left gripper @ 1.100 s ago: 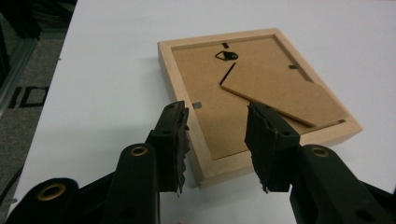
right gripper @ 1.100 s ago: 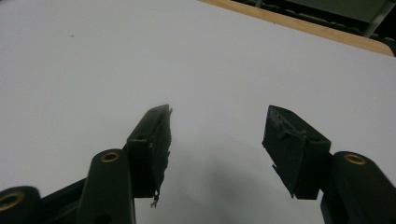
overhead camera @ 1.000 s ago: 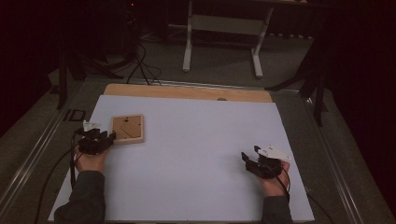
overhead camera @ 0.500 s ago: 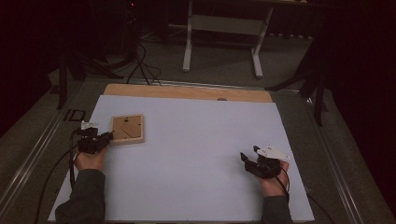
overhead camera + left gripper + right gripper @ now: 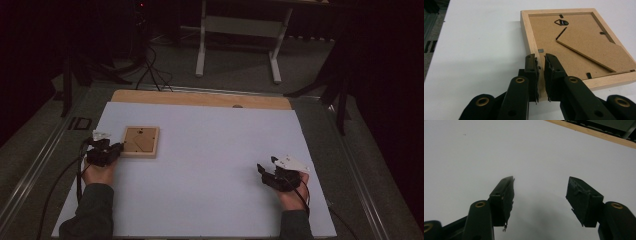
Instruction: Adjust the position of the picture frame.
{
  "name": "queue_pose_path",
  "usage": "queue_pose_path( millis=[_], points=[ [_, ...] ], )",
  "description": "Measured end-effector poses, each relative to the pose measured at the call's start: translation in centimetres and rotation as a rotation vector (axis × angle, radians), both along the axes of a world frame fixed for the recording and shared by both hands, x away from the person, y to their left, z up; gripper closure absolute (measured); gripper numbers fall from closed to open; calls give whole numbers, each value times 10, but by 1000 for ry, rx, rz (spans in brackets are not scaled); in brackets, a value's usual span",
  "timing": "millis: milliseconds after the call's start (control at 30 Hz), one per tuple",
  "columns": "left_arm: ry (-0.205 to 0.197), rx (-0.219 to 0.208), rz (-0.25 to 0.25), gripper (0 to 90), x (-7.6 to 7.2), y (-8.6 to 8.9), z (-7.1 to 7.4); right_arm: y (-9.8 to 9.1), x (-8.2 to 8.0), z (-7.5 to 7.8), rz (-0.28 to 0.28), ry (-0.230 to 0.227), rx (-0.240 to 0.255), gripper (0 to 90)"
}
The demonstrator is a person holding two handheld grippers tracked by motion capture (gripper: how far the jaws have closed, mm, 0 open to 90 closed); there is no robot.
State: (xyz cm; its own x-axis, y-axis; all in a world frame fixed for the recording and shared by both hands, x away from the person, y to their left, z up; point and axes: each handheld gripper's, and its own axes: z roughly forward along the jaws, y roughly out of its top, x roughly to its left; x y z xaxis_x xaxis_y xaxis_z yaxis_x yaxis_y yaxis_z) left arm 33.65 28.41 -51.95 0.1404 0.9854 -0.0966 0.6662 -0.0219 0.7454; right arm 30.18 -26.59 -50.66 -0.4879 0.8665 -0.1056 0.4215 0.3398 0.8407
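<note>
At table's left, left gripper [image 5: 540, 72] now closed on near-left rail of wooden picture frame [image 5: 141, 141], fingers [image 5: 532, 71] pinching rail; frame lies face-down, backing up, shifted slightly left over last second. Judgement: grasp secured, drag or lift likely underway. Toward right, bare white table [image 5: 215, 150]. Far right, right gripper [image 5: 539, 197] unmoved, fingers wide apart, holding nothing.

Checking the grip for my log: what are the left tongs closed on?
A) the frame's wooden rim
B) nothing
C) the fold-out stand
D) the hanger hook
A: in the left gripper view the left tongs pinch the near wooden rim of the face-down picture frame.
</note>
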Motion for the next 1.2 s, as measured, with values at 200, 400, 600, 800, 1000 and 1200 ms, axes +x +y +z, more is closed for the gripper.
queue_pose_path(
  millis=[200,400,600,800,1000,1200],
  points=[
    [0,6,-36,814,-4,-7,0,0,0,0,-2,0,1,379],
    [-20,-27,-52,815,-14,-11,-2,0,0,0,1,0,-1,378],
    [-17,-25,-76,815,-20,-16,-2,0,0,0,5,-2,-5,380],
    [-22,-35,-97,815,-24,-20,-3,0,0,0,3,-2,-3,380],
    [-23,-21,-119,815,-27,-27,-2,1,-2,1,4,-5,-5,379],
    [-24,-5,-141,815,-32,-33,-2,2,-2,1,8,-6,-5,381]
  ],
)
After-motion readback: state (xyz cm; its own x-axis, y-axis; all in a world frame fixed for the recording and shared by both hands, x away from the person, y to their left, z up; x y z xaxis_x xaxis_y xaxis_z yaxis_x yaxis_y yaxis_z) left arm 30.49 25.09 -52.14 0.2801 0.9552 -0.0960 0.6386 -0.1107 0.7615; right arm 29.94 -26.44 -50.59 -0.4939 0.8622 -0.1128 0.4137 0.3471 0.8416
